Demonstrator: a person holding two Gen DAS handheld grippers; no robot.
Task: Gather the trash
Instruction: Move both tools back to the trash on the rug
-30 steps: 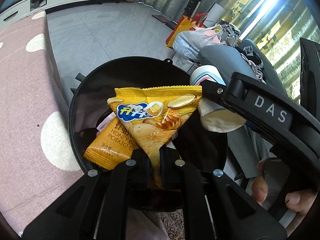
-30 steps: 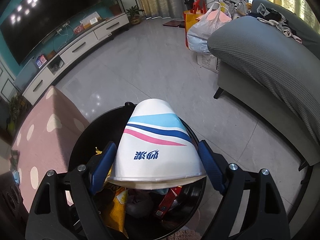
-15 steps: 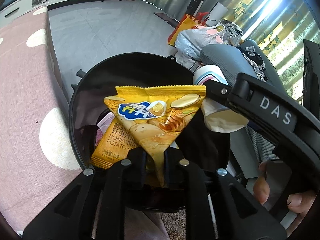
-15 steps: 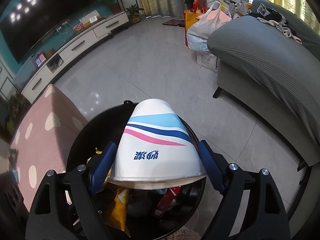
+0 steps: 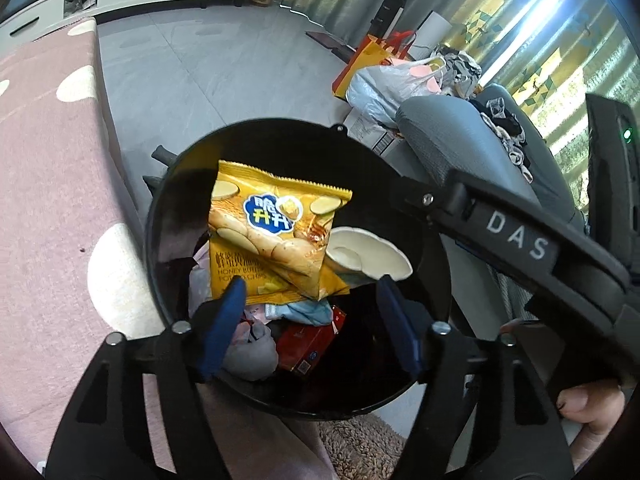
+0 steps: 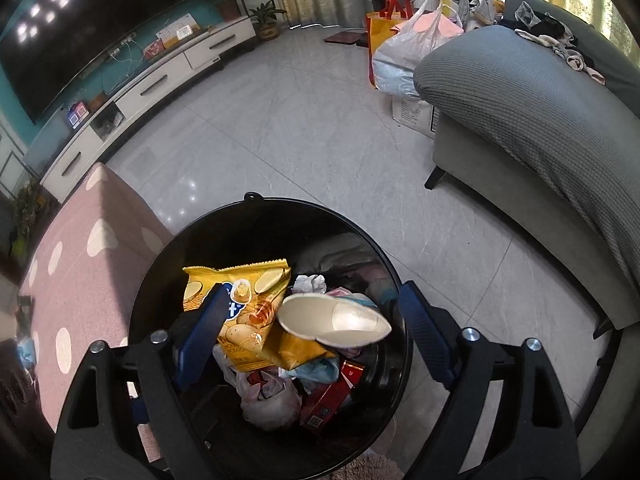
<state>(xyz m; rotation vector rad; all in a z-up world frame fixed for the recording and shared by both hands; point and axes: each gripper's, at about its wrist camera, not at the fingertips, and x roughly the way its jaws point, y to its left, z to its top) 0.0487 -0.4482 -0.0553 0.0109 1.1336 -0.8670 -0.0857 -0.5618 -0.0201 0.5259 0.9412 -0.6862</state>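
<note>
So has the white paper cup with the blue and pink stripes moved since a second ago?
Yes. The white paper cup has dropped from between the right gripper jaws, which have just opened further, into the black bin.

My left gripper (image 5: 310,306) and my right gripper (image 6: 312,334) are black with dark blue pads, above a glossy black bin (image 6: 264,216). In it lie a golden-yellow chip bag (image 5: 272,240) with a blue-and-white logo, a cream-white paper cup (image 6: 334,320) and a red box (image 6: 328,400). Beside it, the pink cloth (image 5: 52,200) has white dots, the floor (image 6: 288,120) is pale grey and the sofa (image 6: 532,108) is grey.
</note>
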